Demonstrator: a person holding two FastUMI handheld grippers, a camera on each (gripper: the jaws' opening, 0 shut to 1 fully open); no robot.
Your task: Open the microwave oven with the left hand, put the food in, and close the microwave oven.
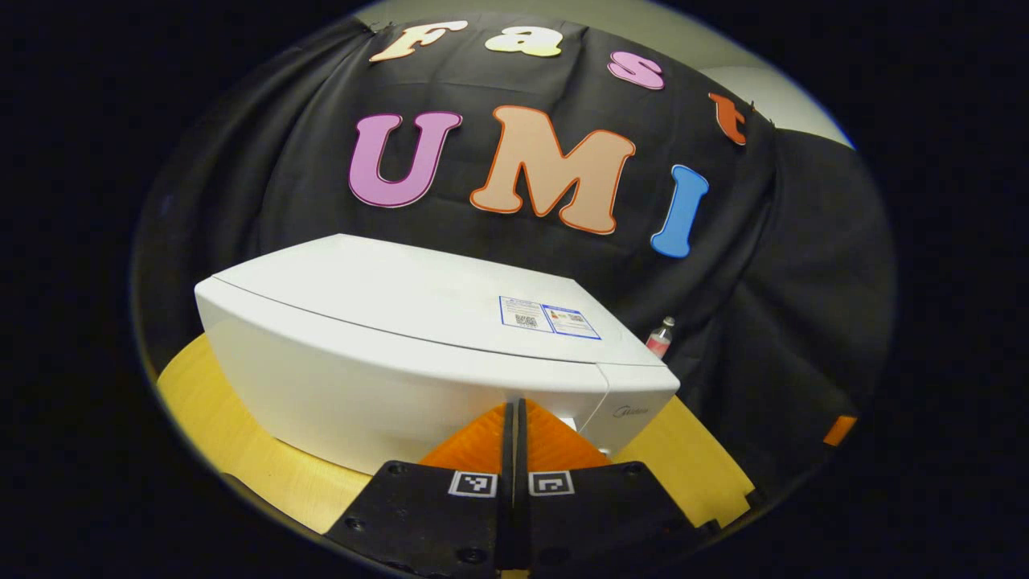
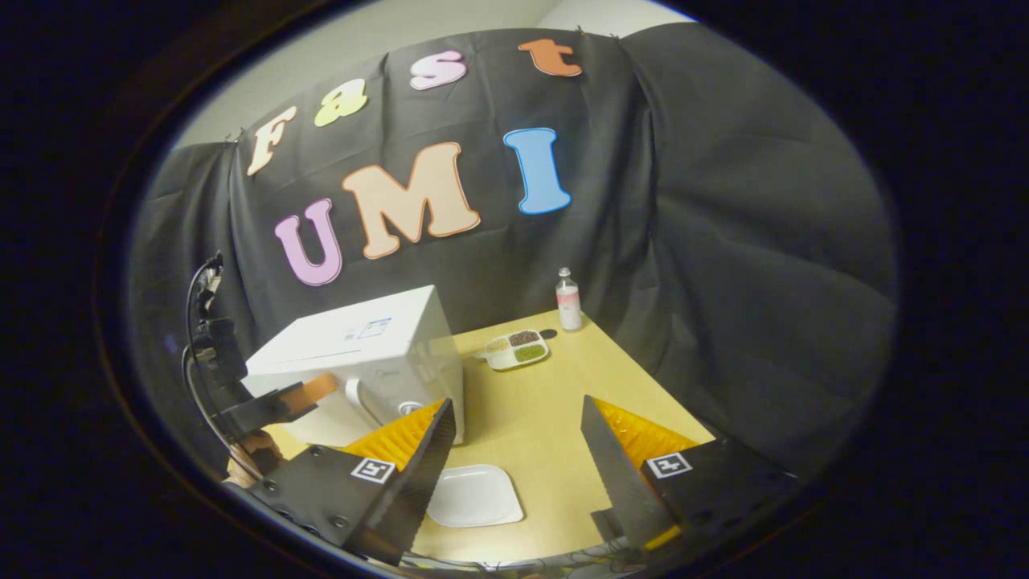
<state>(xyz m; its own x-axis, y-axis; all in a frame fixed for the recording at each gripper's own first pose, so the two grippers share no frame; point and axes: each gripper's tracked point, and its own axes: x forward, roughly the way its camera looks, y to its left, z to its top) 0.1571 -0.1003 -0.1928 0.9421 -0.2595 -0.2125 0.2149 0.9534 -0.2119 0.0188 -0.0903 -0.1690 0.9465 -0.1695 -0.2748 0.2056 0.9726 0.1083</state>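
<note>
Step in hand, as I judge it: get the microwave (image 1: 418, 346) door open w/ my left gripper (image 1: 515, 418). To do it well I'd open the fingers first, since right now they're pressed flat together w/ nothing between them, then come round to the door handle (image 2: 359, 402) on the front face and hook or pinch it, pulling along the door's swing rather than straight back so the oven doesn't slide on the table (image 2: 547, 402). From the left gripper view I'm up near the top front edge of the microwave, fingertips just beside the seam btw door and control side, so I judge I'm a bit too high for the handle. In the right gripper view the left gripper (image 2: 301, 394) sits against the front of the oven, close to that handle; can't tell if it's touching. My right gripper (image 2: 514, 450) hangs spread wide, holding nothing, over a white plate (image 2: 474, 494) near the table's front edge. The food tray (image 2: 517, 348) lies farther back, right of the microwave, just beside a bottle (image 2: 568, 300), well apart from both grippers. The door looks shut, so nothing's gone in yet.
</note>
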